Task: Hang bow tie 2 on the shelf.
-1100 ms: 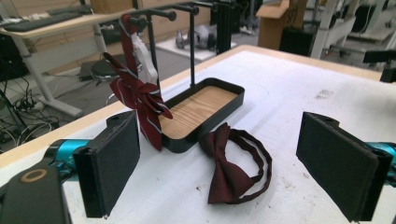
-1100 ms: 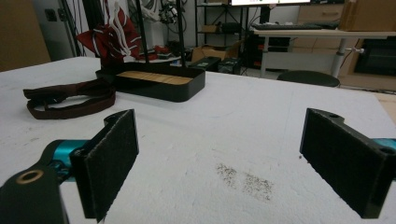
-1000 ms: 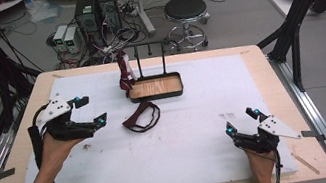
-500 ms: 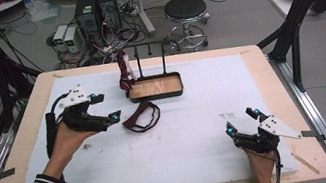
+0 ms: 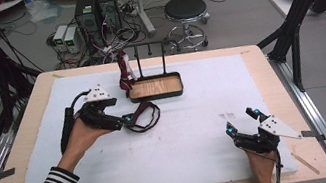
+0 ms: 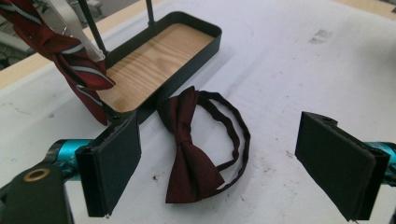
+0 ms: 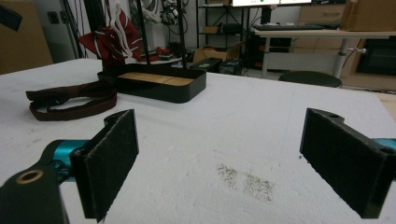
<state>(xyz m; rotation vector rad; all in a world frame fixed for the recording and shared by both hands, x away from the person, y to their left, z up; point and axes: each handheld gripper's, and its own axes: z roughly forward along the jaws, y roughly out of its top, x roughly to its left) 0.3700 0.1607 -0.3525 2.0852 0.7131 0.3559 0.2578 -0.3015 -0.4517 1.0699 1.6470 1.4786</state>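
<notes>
The left gripper (image 5: 126,122) is positioned at the dark red bow tie (image 6: 194,154), which lies flat on the white table cover (image 5: 198,131) just in front of the black tray with a wooden floor (image 5: 156,86). In the left gripper view the jaws stand wide apart, one on either side of the bow tie's knot end, and neither pad touches the fabric. The bow tie's strap loops out toward the tray but remains clear of it. A striped red tie (image 6: 70,56) already hangs from the rack that rises from the tray's rim, which suggests that one item has been placed. The bow tie appears to be the item in hand, and the pick-up is judged not yet made: the jaws must close on the fabric, lift it, and carry it to the rack or tray. The right gripper (image 5: 243,128) rests near the table's near right corner, well apart from the work, with its jaws spread and nothing between them.
</notes>
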